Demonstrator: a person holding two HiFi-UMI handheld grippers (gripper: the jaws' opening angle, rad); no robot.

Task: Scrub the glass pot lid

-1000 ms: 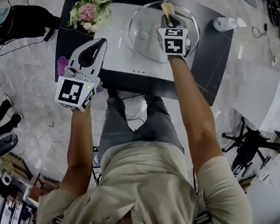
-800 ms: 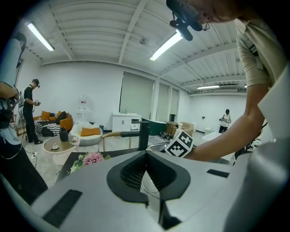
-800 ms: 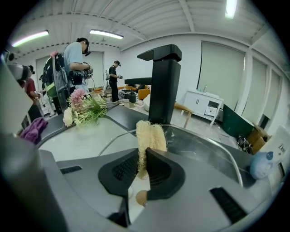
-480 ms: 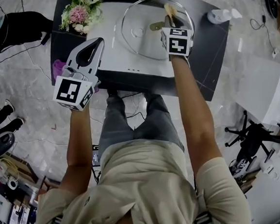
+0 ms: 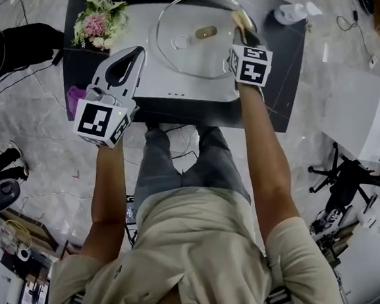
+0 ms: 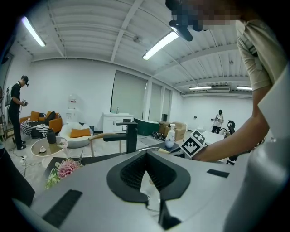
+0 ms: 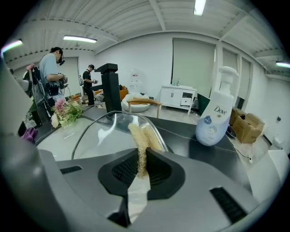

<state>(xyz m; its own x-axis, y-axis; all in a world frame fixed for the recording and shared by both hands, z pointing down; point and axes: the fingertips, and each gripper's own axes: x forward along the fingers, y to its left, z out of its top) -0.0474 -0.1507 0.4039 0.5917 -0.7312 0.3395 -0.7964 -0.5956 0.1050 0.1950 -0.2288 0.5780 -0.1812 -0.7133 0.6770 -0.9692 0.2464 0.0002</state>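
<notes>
The glass pot lid lies flat on a white board on the dark table, with its knob near the middle. A small tan patch shows on the glass. My right gripper is shut on a tan loofah scrubber, whose tip is at the lid's right rim. The right gripper view shows the loofah standing up between the jaws, over the lid's rim. My left gripper is shut and empty, at the table's front left, short of the lid.
A white Dove pump bottle stands on the table right of the lid. A bunch of flowers and a black faucet are at the left and back. A purple cloth sits at the table's left front corner. Other people stand further off.
My right gripper has carried the loofah from the middle of the lid to its right rim, uncovering a tan patch on the glass. The left gripper has barely moved.
</notes>
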